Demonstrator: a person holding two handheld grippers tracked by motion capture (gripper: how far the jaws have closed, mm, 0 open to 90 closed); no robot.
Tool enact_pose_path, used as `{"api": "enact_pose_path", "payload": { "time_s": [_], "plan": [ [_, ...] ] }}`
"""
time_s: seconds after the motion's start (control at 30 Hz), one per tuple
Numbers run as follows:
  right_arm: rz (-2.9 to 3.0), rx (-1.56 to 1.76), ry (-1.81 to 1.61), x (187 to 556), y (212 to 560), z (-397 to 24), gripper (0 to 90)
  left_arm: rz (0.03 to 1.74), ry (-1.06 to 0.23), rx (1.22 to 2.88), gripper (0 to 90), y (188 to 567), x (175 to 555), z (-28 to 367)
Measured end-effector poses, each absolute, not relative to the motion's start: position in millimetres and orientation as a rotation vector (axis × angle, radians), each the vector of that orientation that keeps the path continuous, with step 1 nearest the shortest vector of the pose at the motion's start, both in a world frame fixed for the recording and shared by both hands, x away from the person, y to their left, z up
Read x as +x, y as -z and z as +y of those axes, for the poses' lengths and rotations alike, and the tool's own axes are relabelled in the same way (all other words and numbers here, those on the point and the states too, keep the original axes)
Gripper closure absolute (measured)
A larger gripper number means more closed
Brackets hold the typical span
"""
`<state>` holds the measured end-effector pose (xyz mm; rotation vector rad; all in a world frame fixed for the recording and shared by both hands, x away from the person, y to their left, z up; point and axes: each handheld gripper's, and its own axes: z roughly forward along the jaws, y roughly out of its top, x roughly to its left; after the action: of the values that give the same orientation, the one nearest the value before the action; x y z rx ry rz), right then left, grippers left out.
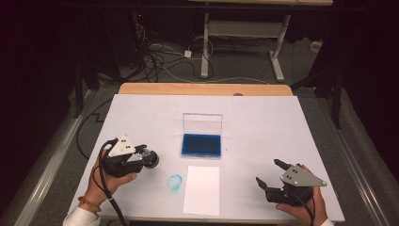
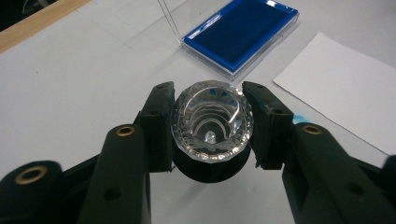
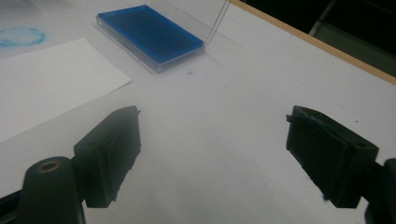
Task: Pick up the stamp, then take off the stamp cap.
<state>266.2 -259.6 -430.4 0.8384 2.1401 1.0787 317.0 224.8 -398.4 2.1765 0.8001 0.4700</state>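
Your table (image 1: 141,113) has a white top with a bare wooden strip along its far edge. Near the middle of the near edge lies a blank white sheet of paper (image 1: 202,189). Just beyond the sheet, toward the table's centre, sits an open blue ink pad (image 1: 201,145) with its clear lid (image 1: 203,123) standing upright on the far side. A faint blue ring-shaped smudge (image 1: 175,182) marks the tabletop just left of the sheet.

Your left gripper (image 2: 211,126) is clamped on a round stamp (image 2: 212,120) with a clear faceted knob and a dark base, held toward the near left corner, well short of the ink pad. Your right gripper (image 3: 212,154) sits near the near right corner with its jaws spread wide and nothing between them.

You appear to be carrying the stamp; whether its face is already inked cannot be told. If not, your next move is to bring it over the blue pad and press it flat, then carry it to the sheet.

No brand, label or writing can be read anywhere.
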Motion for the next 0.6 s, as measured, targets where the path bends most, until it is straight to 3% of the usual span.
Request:
{"api": "enact_pose_path", "payload": {
  "time_s": [0.6],
  "plan": [
    [2.17, 0.81, -1.08, 270, 429, -252, 17.7, 0.732, -0.433, 2.106, 54.8, 381, 325, 201]
  ]
}}
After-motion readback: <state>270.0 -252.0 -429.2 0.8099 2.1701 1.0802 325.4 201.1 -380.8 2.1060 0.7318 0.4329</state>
